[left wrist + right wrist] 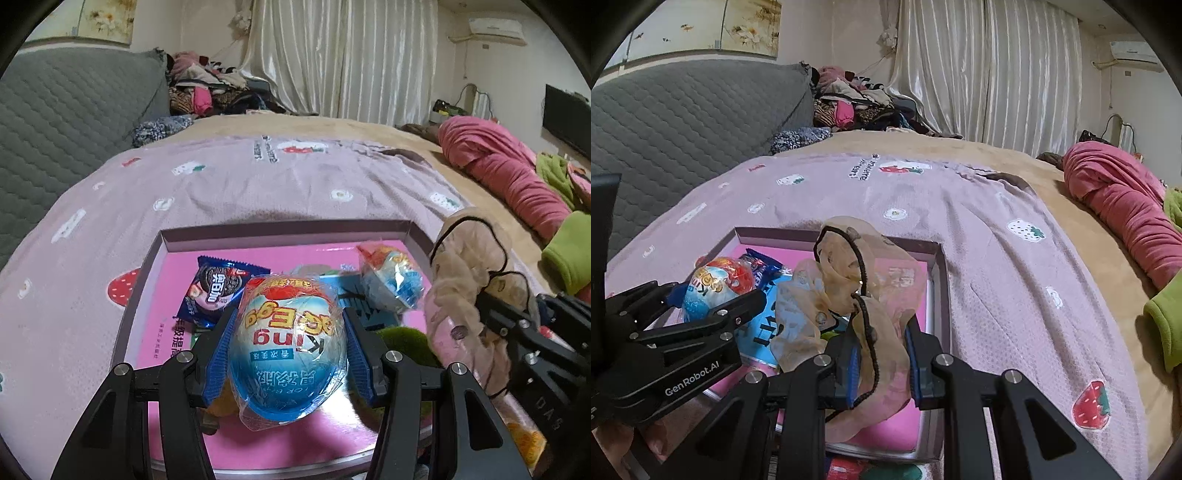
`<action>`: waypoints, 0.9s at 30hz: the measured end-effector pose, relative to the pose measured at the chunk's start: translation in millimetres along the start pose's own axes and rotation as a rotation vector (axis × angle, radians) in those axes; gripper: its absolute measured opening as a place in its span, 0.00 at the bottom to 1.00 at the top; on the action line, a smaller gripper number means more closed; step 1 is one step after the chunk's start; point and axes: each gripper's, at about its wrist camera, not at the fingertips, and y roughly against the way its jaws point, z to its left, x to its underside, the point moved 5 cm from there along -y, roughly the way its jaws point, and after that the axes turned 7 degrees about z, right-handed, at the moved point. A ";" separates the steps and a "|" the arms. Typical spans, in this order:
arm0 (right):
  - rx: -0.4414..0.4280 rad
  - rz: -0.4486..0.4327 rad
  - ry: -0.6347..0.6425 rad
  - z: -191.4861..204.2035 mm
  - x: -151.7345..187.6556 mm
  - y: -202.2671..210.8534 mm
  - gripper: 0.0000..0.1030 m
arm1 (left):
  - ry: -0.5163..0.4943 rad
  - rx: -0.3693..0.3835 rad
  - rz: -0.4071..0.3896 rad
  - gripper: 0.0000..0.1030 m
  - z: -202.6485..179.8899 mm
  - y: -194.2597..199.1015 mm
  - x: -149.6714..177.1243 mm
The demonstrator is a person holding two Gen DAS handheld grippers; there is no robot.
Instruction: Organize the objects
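The left gripper (pixel 288 350) clamps the egg (pixel 288 343) above the tray (pixel 162 240), while the right gripper (pixel 881 354) pinches the pouch (pixel 857 288) open-side up, seemingly to receive it.

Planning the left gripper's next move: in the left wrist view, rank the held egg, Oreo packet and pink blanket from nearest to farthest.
1. Egg, between the left gripper's fingers.
2. Oreo packet, just ahead-left in the box.
3. Pink blanket, far right on the bed.

The wrapped toy egg (pixel 288 354) reads "King" upside down, plus "Egg" in yellow. Just behind it, the cookie packet (pixel 218 291) shows Chinese Oreo lettering. Beside the egg, the left gripper (pixel 713 295) body says "GenRobot.AI".
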 end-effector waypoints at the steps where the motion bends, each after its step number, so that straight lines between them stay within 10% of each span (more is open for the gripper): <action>1: 0.011 0.002 -0.003 -2.0 0.8 -1.1 0.21 | -0.003 -0.001 0.002 0.55 -0.4 -1.5 1.6; 27: 0.115 0.122 0.021 -11.7 15.8 -31.7 0.34 | -0.006 0.017 0.110 0.56 -4.0 -35.4 17.9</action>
